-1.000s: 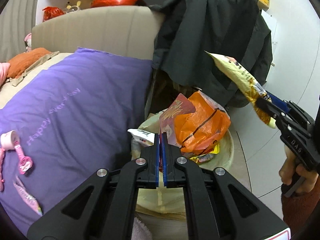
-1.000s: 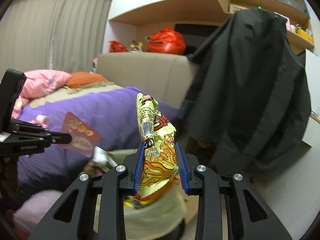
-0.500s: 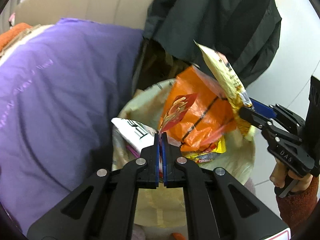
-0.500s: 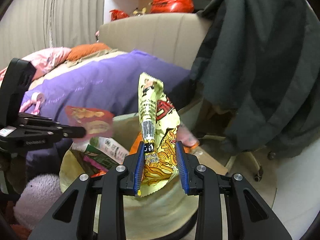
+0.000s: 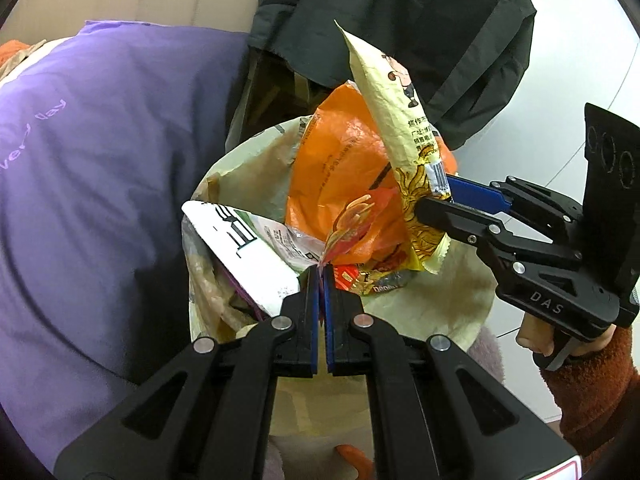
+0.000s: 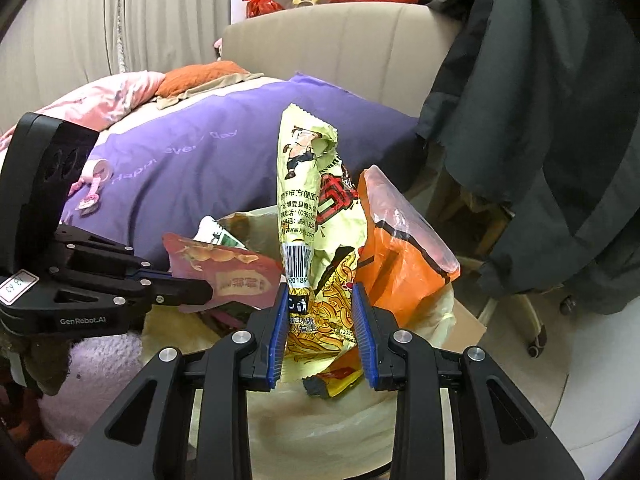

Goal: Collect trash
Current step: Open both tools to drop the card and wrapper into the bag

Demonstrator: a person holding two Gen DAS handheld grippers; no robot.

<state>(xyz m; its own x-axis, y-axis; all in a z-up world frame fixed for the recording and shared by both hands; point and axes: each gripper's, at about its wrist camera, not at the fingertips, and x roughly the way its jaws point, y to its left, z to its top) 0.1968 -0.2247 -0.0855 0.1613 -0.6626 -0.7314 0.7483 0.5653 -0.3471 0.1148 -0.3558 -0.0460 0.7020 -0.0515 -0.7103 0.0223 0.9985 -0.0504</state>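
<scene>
Left wrist view: the left gripper (image 5: 321,270) is seen clenched on the corner of a red wrapper (image 5: 352,224), which is held just above the open mouth of the bin (image 5: 460,300). The right gripper (image 5: 434,196) is seen in the same view with its fingers (image 5: 476,196) clamped on a yellow noodle packet (image 5: 394,120); the packet stands upright over the bin, its lower end just above the contents.

From the right wrist view the same is confirmed: the noodle packet (image 6: 316,216) is pinched between the blue pads of the right gripper (image 6: 322,320), and the red wrapper (image 6: 228,272) is held out flat by the left gripper (image 6: 200,292) over the bin's near side.

Already lodged in the bin are an orange bag (image 5: 340,160), a white packet (image 5: 248,256) and smaller wrappers (image 5: 372,280). The bin is judged nearly full, with the orange bag rising above its rim.

Progress is judged as follows. Collection of these two items is done; both are positioned over the bin. Neither is yet released, so the deposit is outstanding. A small pink item (image 6: 94,182) is noted on the purple bedcover (image 6: 192,168); whether it counts as trash cannot be told. No other loose litter is visible in either view.
</scene>
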